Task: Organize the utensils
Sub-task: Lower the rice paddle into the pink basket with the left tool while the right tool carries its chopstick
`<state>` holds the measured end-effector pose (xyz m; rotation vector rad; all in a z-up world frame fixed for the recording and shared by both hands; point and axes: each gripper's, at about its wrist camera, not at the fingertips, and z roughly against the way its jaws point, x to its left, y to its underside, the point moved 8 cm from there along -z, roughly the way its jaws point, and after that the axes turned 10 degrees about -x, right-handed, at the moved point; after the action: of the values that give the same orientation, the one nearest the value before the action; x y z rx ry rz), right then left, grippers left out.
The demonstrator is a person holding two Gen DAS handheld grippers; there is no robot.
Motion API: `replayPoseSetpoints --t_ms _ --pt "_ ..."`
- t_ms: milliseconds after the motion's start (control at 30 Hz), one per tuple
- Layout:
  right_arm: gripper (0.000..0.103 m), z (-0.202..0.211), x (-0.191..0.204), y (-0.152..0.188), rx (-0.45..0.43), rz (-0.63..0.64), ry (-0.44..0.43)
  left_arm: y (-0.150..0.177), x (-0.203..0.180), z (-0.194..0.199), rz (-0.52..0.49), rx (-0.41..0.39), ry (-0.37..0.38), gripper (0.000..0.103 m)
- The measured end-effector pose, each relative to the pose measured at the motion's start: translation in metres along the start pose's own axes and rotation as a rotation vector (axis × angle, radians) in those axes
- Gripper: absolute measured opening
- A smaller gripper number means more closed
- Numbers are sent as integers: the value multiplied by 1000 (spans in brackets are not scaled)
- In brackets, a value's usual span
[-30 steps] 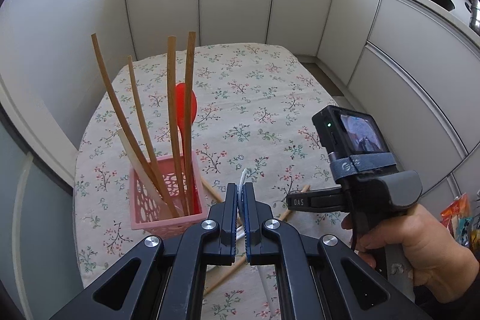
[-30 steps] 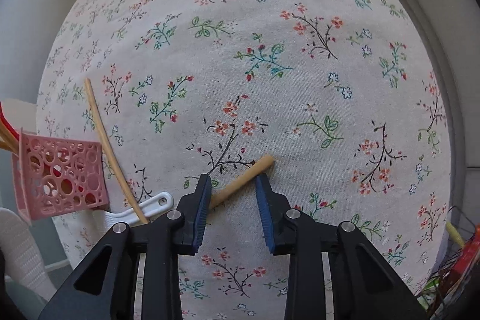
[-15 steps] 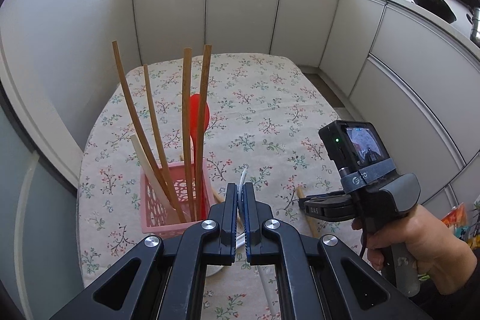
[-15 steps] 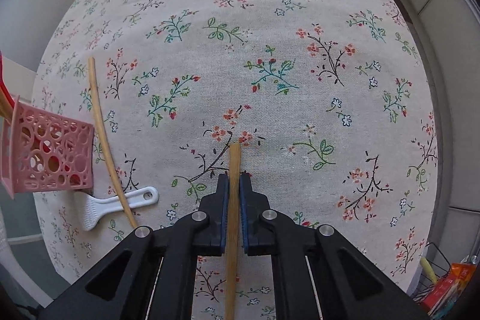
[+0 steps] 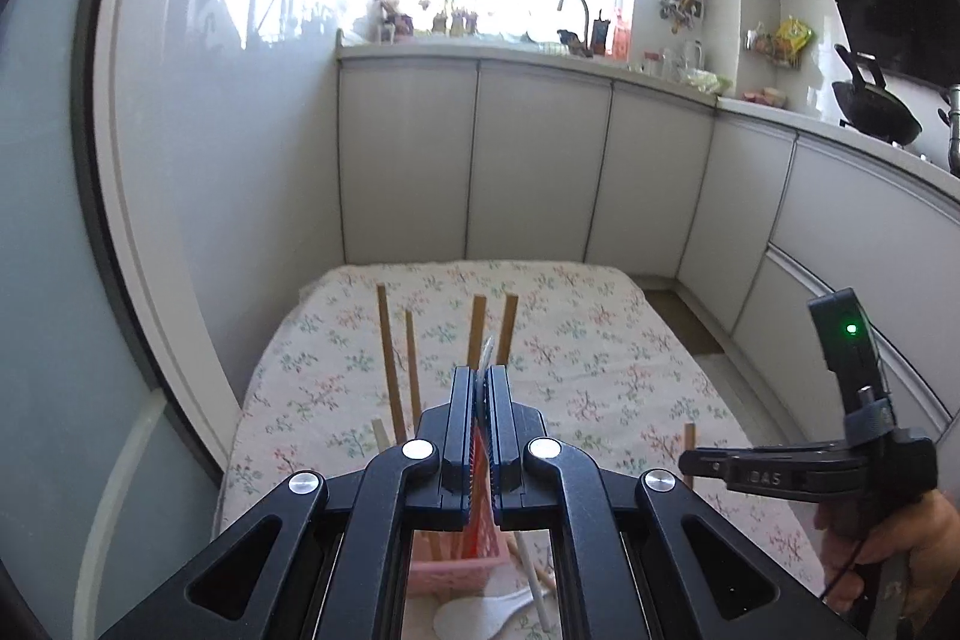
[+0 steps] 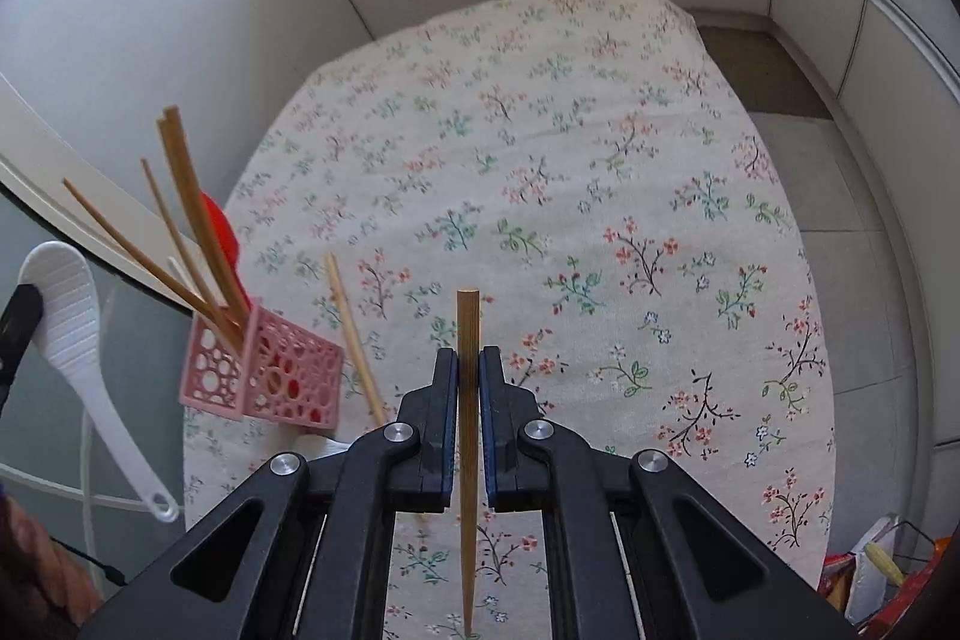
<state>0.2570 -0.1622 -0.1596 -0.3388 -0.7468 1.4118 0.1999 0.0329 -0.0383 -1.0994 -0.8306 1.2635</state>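
My right gripper [image 6: 468,382], low centre of the right wrist view, is clamped on one wooden chopstick [image 6: 467,400], which runs straight up between the jaws with its blunt end above them and its tip near the bottom edge. My left gripper [image 5: 480,403], low centre of the left wrist view, is pinched on one white rice paddle [image 6: 72,340]; in the right wrist view that paddle hangs at the left edge, ribbed head up and handle loop down, off the table [image 6: 600,196].

To the left of my right jaws stands one pink perforated basket [image 6: 264,376] on the floral cloth. It holds four wooden chopsticks [image 6: 198,232] leaning toward the upper left, plus one red spoon [image 6: 219,226] behind them. One more chopstick [image 6: 354,340] lies flat on the cloth just right of the basket.

In the left wrist view, one second white paddle [image 5: 486,610] lies on the cloth at the bottom centre, beside the basket. At lower right of that view I see the person's hand [image 5: 888,556] on the other gripper's handle.
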Motion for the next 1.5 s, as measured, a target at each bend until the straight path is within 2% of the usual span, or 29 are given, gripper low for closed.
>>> replayPoseSetpoints --t_ms 133,333,667,867,1000,1267,1367,1400,1500 --pt "7 16 16 -15 -82 8 -28 -10 2 1 -46 -132 -42 4" --pt "7 30 26 -23 -135 24 -61 -1 7 -21 -122 -228 -111 4" --pt "7 28 26 -20 -127 25 -79 35 18 -50 -125 -179 -167 4" --pt "7 29 30 -18 -135 43 -86 56 12 -63 -155 -104 -148 4" --pt "7 33 32 -20 -153 55 -95 59 11 -61 -129 -73 -127 5" --pt "7 46 38 -27 -196 58 -119 54 15 -50 -50 -5 -102 21" --pt "7 58 44 -36 -240 64 -127 49 18 -41 -16 26 -99 36" --pt "7 63 47 -39 -259 67 -132 47 19 -37 2 39 -97 45" --pt "7 81 59 -50 -324 79 -151 43 28 -25 82 84 -73 55"
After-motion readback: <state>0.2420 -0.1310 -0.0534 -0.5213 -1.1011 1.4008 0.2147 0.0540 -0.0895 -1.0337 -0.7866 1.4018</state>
